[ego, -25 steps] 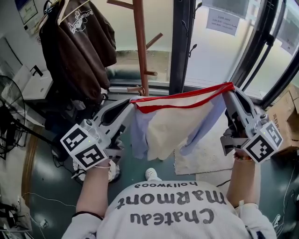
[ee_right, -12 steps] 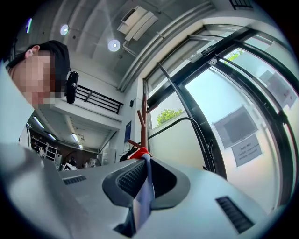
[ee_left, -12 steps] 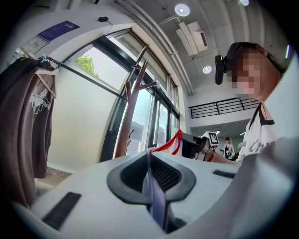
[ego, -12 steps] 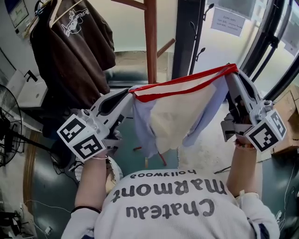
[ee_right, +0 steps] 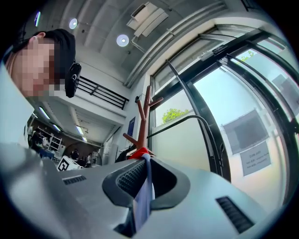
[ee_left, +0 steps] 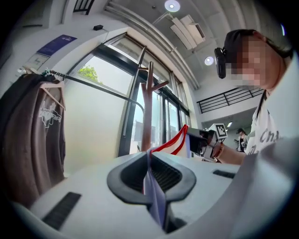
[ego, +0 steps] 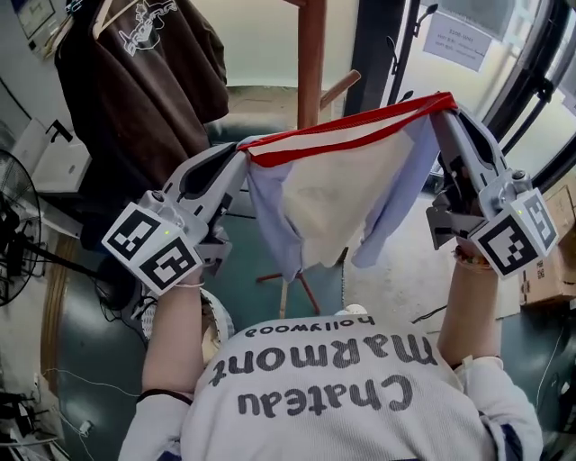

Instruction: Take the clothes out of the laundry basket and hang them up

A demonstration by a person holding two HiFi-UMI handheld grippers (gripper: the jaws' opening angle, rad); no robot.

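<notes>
As the head view looks down, landmark: wooden coat stand (ego: 310, 54), upright, one peg sticking out to its right
Garment (ego: 342, 198): pale blue and cream cloth with a red edge, stretched in the air in front of the coat stand, red edge on top, the rest hanging below
Left gripper (ego: 239, 155): jaws pinched on the garment's corner, left of the coat stand
Right gripper (ego: 444, 110): jaws pinched on the other corner, right of the coat stand
Brown hoodie (ego: 153, 81): on a hanger (ego: 102, 16), left of the coat stand
</notes>
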